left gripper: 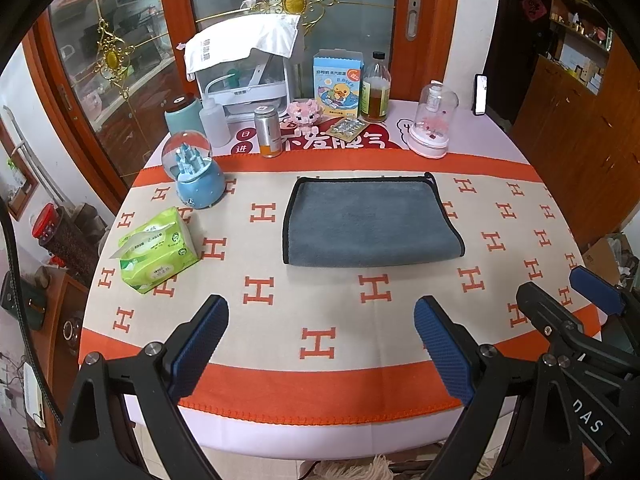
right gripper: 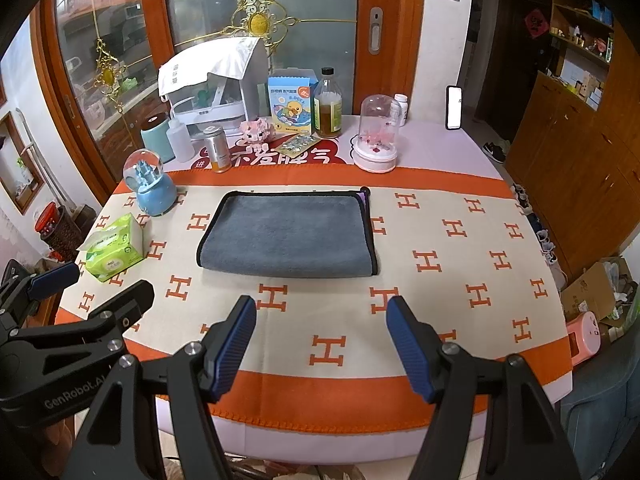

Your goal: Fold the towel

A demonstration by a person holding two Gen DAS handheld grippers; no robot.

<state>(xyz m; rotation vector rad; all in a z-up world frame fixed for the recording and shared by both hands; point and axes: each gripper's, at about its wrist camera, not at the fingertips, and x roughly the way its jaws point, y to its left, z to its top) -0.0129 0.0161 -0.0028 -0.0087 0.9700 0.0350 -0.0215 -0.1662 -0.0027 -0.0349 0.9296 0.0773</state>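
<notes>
- The grey towel (left gripper: 370, 222) with black piping lies folded flat on the orange-and-cream H-patterned blanket (left gripper: 320, 320) that covers the bench, its folded edge toward the cameras and a small hanging loop at its far right corner.
- The left hand-held gripper (left gripper: 320, 344) hovers above the near edge of the bench, blue-padded fingers spread wide and holding nothing; it is well apart from the towel.
- The right hand-held gripper (right gripper: 322, 344) is likewise spread and empty, near the bench's front edge, short of the towel.
- In the right wrist view the body of the left tool reads "GenRobot.AI"; in the left wrist view the other tool shows the letters "DAS", partly cut off.
- A green tissue pack (left gripper: 158, 250) sits left of the towel; its print is too small to read.
- A blue snow globe (left gripper: 196, 172) with a castle stands just behind the tissue pack.
- At the back, a blue box (left gripper: 338, 84) with a yellow duck reads "B.DUCK"; beside it stands a glass bottle (left gripper: 375, 90) of amber liquid.
- Large Chinese characters show on the red-and-white mat (left gripper: 332, 142) under the back row; a blister pack lies on it.
- A pink glass dome ornament (left gripper: 432, 120) stands far right, and a lit phone (left gripper: 481, 94) leans against the wall.
</notes>
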